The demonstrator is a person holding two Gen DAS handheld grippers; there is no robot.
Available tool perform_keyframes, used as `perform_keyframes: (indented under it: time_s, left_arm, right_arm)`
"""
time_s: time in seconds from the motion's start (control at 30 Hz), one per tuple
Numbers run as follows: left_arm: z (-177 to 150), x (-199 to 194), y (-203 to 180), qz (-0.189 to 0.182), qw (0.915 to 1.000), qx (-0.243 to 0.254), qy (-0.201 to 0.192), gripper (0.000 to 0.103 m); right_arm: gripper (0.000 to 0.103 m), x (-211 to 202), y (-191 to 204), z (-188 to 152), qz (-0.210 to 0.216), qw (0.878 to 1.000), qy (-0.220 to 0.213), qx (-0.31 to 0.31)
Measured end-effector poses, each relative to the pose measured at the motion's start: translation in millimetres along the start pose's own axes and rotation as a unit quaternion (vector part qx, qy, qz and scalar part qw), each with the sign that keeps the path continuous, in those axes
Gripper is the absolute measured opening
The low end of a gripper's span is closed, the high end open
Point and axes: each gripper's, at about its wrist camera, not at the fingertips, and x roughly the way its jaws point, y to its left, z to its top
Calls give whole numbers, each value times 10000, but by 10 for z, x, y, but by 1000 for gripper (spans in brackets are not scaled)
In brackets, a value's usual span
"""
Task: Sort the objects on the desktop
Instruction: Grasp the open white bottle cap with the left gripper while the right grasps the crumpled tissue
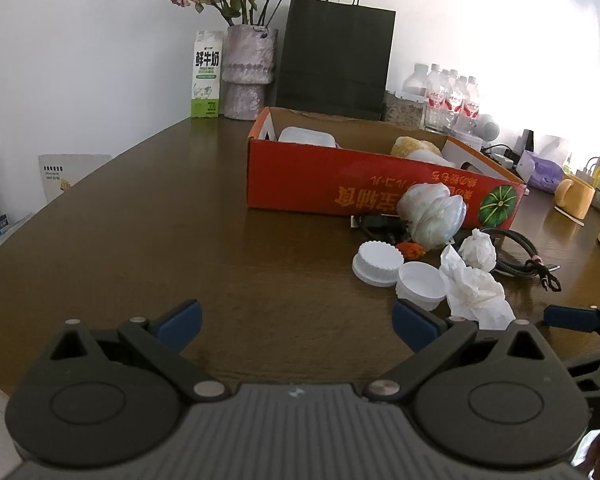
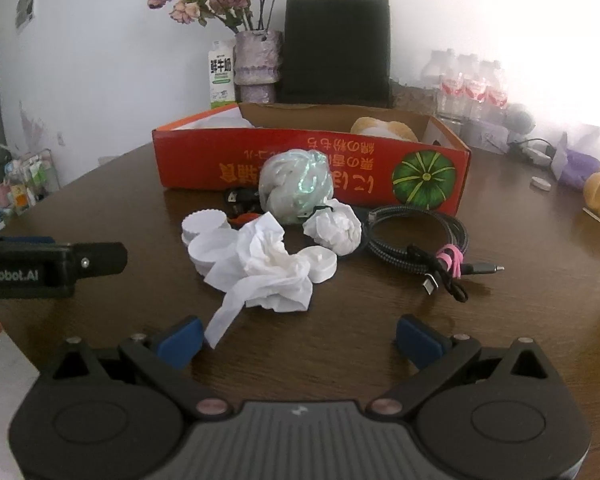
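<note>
Both grippers, left gripper (image 1: 296, 326) and right gripper (image 2: 298, 338), gape wide, holding nothing. Before the red cardboard box (image 2: 308, 160): crumpled soft tissue (image 2: 266, 270), ribbed white caps (image 2: 202, 222), braided coiled cable (image 2: 418, 234).

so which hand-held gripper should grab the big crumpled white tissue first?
Right hand-held gripper: open, crumpled white tissue lies straight ahead. Left hand-held gripper, also open, faces bare table, tissue off to its right.

The left gripper (image 1: 296, 326) hovers with jaws wide apart over the brown table (image 1: 140, 240); ahead to the right, white caps (image 1: 378, 262), crumpled tissue (image 1: 476, 292) and a cable (image 1: 520, 248) lie before the red box (image 1: 340, 184)
</note>
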Motion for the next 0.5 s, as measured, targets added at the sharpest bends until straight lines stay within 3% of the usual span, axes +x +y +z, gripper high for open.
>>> perform_keyframes:
  time_s: [0.23, 0.4, 0.5]
  left_arm:
    - [-2, 21, 25, -18, 10000, -11, 34, 103]
    - [8, 50, 17, -50, 10000, 22, 53, 103]
    - [21, 70, -1, -57, 9999, 69, 61, 103]
  right_arm:
    - [102, 75, -12, 94, 48, 9999, 98, 86]
    - [82, 131, -13, 170, 63, 9999, 35, 109]
    - [65, 155, 9, 205, 84, 10000, -5, 43]
